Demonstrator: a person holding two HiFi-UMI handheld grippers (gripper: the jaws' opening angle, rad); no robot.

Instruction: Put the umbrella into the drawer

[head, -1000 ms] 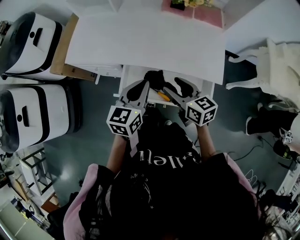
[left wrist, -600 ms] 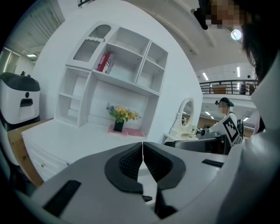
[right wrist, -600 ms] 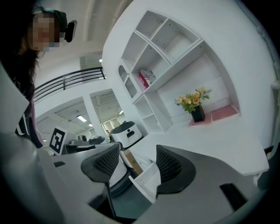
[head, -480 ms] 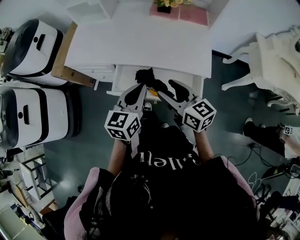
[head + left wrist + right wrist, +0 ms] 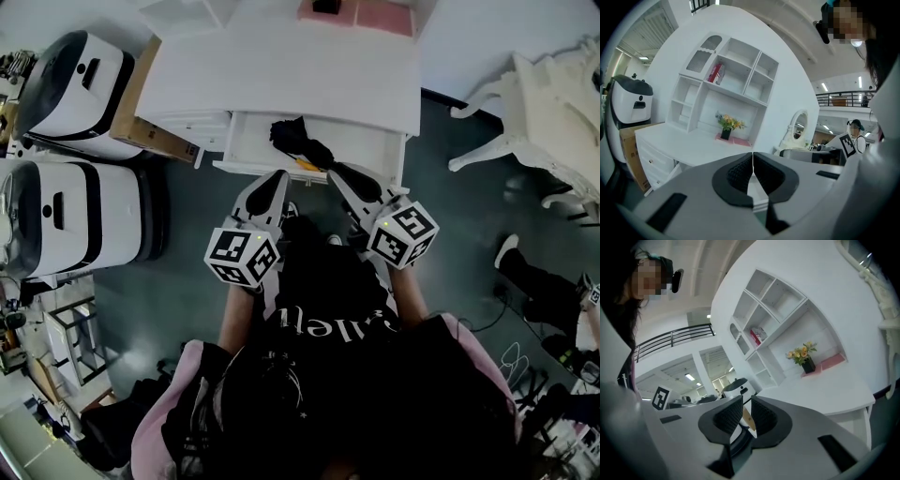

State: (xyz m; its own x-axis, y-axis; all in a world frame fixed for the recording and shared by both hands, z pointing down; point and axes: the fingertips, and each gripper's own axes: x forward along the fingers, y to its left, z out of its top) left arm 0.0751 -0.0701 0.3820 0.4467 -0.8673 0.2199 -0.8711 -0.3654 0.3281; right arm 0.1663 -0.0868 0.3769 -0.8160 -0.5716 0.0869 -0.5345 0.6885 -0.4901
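Observation:
The black folded umbrella (image 5: 300, 142) lies in the open white drawer (image 5: 366, 150) under the desk top, its orange tip toward the drawer's front. Both grippers hang apart from it, in front of the drawer and above the dark floor. My left gripper (image 5: 272, 180) is shut; in the left gripper view its jaws (image 5: 753, 154) touch with nothing between them. My right gripper (image 5: 342, 173) has just been closing: in the right gripper view (image 5: 746, 401) only a narrow slit remains, and nothing is between the pads.
The white desk (image 5: 281, 75) carries a shelf unit (image 5: 736, 79) and a flower pot on a pink mat (image 5: 356, 11). Two white machines (image 5: 66, 70) (image 5: 66, 220) and a cardboard box (image 5: 141, 112) stand left. A white chair (image 5: 544, 103) stands right.
Both grippers have drawn back from the drawer toward the person. The umbrella stays lying in the drawer. The right jaws have gone from wide apart to nearly closed.

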